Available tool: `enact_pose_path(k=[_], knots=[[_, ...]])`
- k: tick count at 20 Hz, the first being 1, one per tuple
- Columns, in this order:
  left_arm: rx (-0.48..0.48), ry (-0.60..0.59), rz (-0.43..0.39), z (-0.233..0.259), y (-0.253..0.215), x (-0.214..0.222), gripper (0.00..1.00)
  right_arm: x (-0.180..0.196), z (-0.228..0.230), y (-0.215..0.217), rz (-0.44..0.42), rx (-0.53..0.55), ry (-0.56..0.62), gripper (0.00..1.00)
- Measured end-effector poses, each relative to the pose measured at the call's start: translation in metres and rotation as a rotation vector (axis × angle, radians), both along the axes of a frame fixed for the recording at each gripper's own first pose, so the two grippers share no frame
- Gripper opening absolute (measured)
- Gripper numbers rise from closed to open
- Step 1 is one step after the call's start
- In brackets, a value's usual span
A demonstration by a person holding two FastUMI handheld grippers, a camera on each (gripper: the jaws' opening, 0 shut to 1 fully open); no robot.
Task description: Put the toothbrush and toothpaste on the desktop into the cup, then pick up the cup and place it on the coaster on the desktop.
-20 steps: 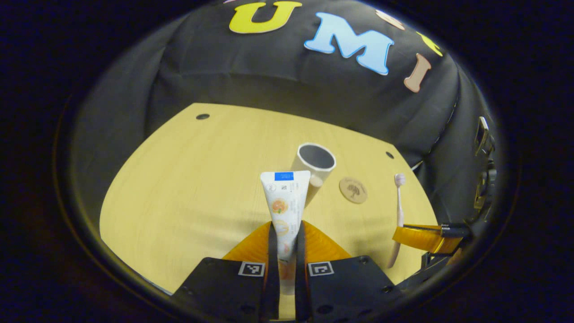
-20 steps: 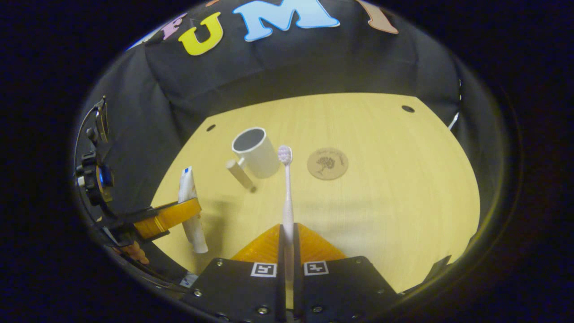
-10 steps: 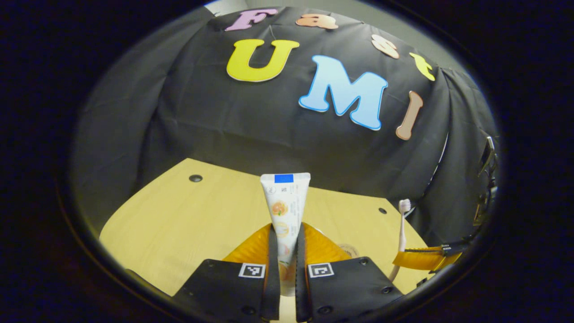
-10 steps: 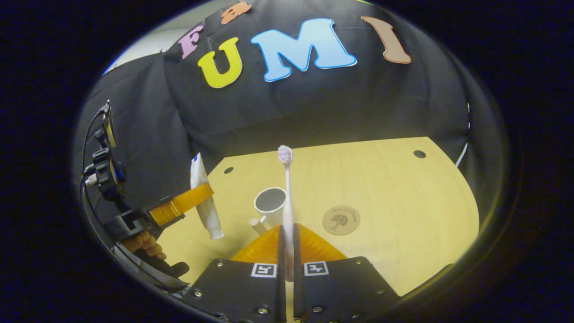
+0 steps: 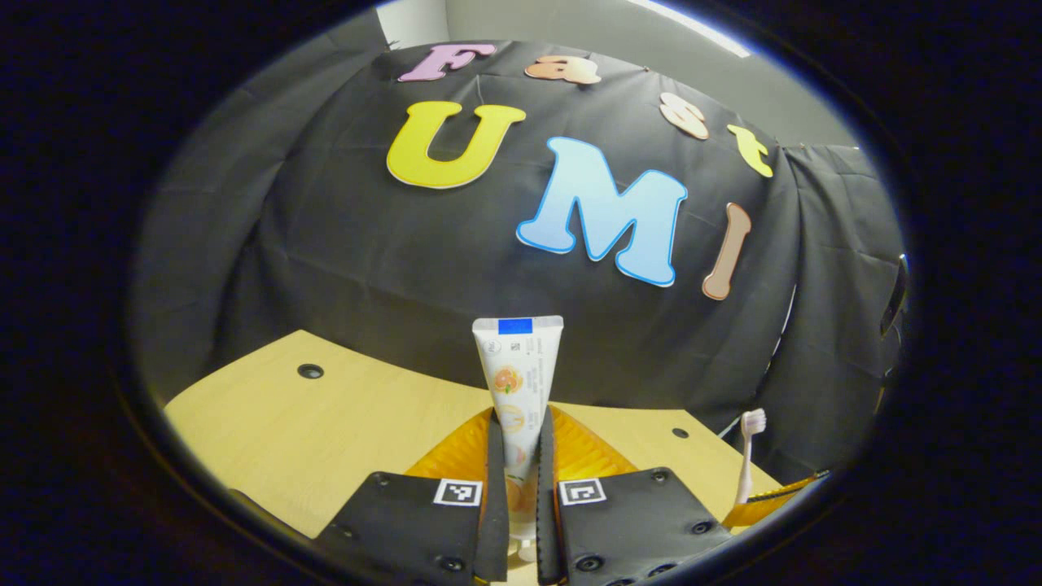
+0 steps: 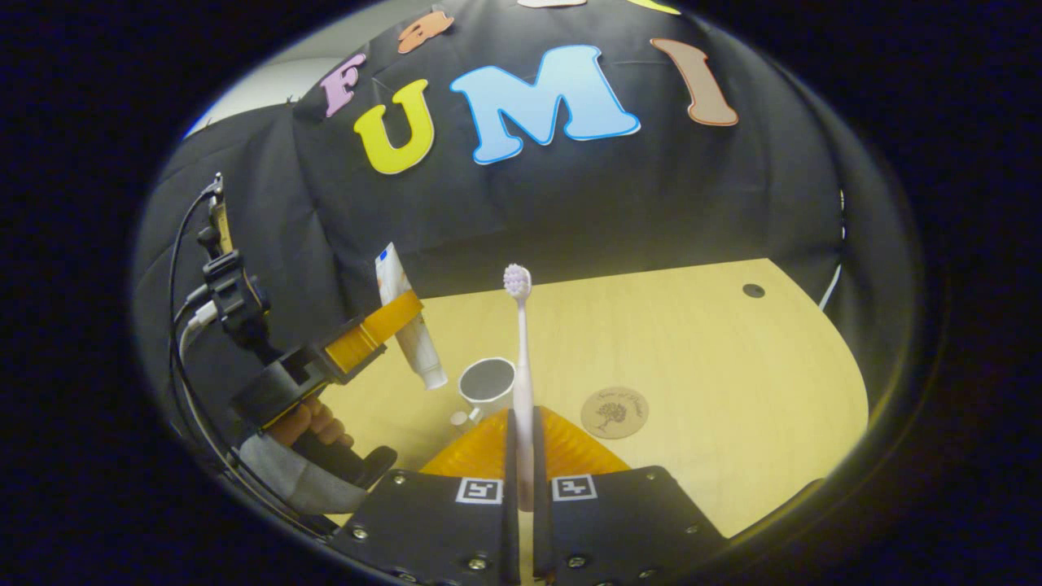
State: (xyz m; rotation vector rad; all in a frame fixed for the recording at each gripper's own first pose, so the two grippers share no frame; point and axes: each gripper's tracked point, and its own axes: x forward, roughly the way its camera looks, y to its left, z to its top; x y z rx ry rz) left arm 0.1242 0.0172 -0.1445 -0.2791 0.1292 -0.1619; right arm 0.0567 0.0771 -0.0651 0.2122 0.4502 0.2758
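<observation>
The toothpaste (image 5: 516, 382) is clamped between the fingers of the left gripper (image 5: 516, 488), crimped end up, cap end hanging just above and beside the cup (image 6: 486, 382) in the right gripper view. The toothbrush (image 6: 521, 366) is pinched upright by the right gripper (image 6: 521, 480), bristles uppermost. The cup is seen on the desk (image 6: 716, 366) just ahead of the right gripper's fingers, left of the brush handle. The coaster (image 6: 615, 412) lies on the desk to the right of the handle, apart from the cup.
</observation>
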Motion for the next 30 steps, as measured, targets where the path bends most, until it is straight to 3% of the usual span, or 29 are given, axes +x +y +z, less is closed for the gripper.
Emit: enact_pose_path(k=[5, 10, 14, 17, 20, 21, 23, 24, 25, 26, 28, 29, 30], knots=[[-0.002, 0.070, -0.076, -0.042, -0.025, 0.029, 0.21, 0.003, -0.002, -0.004, -0.031, -0.005, 0.011, 0.07], [0.005, 0.137, -0.099, -0.072, -0.034, 0.033, 0.20, 0.017, -0.002, 0.003, -0.014, 0.001, 0.020, 0.07], [0.005, 0.207, -0.141, -0.091, -0.041, 0.026, 0.29, 0.027, 0.000, 0.014, 0.012, 0.005, 0.017, 0.07], [0.009, 0.271, -0.152, -0.106, -0.043, 0.019, 0.50, 0.033, 0.005, 0.022, 0.037, -0.002, -0.005, 0.07], [0.004, 0.257, -0.142, -0.093, -0.036, 0.008, 0.70, 0.045, 0.013, 0.027, 0.058, -0.004, -0.039, 0.07], [0.012, 0.252, -0.136, -0.090, -0.033, 0.002, 0.89, 0.051, 0.016, 0.030, 0.065, 0.000, -0.052, 0.07], [0.026, 0.257, -0.123, -0.086, -0.023, -0.007, 0.89, 0.061, 0.023, 0.035, 0.078, 0.004, -0.084, 0.12], [0.032, 0.262, -0.110, -0.085, -0.017, -0.013, 0.83, 0.067, 0.028, 0.039, 0.085, 0.006, -0.103, 0.07], [0.037, 0.269, -0.091, -0.085, -0.008, -0.018, 0.89, 0.073, 0.032, 0.043, 0.094, 0.008, -0.122, 0.07], [0.034, 0.278, -0.083, -0.086, -0.002, -0.025, 0.84, 0.077, 0.035, 0.047, 0.104, 0.009, -0.142, 0.07], [0.034, 0.304, -0.050, -0.088, 0.013, -0.039, 1.00, 0.087, 0.041, 0.059, 0.131, 0.009, -0.185, 0.07], [0.039, 0.321, -0.035, -0.091, 0.020, -0.046, 0.92, 0.092, 0.041, 0.065, 0.145, 0.007, -0.202, 0.07], [0.043, 0.338, -0.023, -0.094, 0.026, -0.053, 0.92, 0.096, 0.042, 0.072, 0.160, 0.003, -0.221, 0.07]])
